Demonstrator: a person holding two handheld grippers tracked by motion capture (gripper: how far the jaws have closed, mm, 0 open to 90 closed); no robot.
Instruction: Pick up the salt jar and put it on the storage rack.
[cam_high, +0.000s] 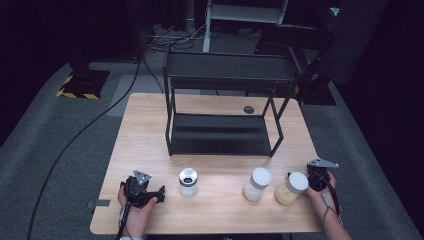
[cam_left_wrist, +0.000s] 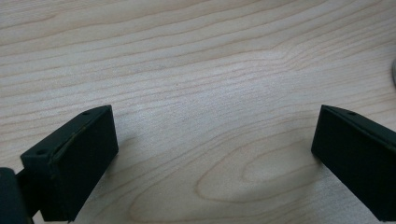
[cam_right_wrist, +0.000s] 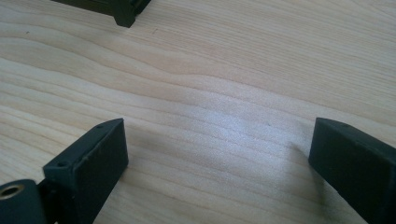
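Three jars stand in a row near the table's front edge: a small clear jar with a metal lid (cam_high: 188, 182), a white-lidded jar of white powder (cam_high: 257, 184) and a white-lidded jar of yellowish grains (cam_high: 291, 188). My left gripper (cam_high: 156, 193) rests low at the front left, a short way left of the clear jar. Its jaws stand wide open over bare wood (cam_left_wrist: 215, 121). My right gripper (cam_high: 316, 176) sits just right of the yellowish jar, also open with only wood between its fingers (cam_right_wrist: 217, 128). A black two-tier shelf rack (cam_high: 220, 141) stands behind the jars.
One foot of the rack (cam_right_wrist: 123, 11) shows at the top of the right gripper view. A small dark disc (cam_high: 248, 109) lies on the table behind the rack. The wooden table (cam_high: 145, 125) has bare room on its left side. Cables run across the grey floor beyond.
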